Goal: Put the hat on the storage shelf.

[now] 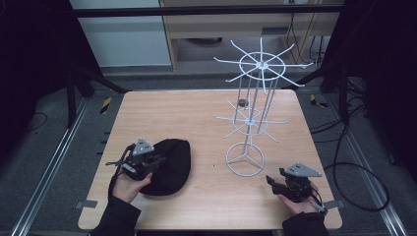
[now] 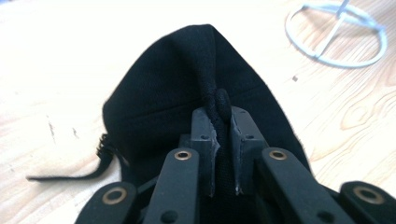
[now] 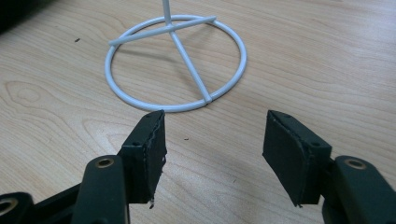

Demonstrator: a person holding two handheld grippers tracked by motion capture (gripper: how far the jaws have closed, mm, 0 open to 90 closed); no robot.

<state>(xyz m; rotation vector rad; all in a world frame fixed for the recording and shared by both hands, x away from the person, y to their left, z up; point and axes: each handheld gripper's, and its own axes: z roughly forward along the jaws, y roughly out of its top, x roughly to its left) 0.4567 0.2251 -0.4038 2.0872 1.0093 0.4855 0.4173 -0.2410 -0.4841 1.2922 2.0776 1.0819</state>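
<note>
Black cloth cap (image 2: pixel 187 88), one, pinched in left gripper (image 2: pixel 223 119) jaws, right gripper (image 3: pixel 212 140) jaws spread, one white wire rack (image 1: pixel 251 120).

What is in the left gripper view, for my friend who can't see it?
The left gripper has its two black jaws shut on a bunched fold of a black cloth bag lying on a wooden table. A white wire ring, the base of a rack, sits at top right.

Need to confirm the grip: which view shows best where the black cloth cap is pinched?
Left gripper view: the left gripper has its jaws shut on a bunched fold of the black cloth cap. The high view shows that gripper covering the cap's left side.
</note>
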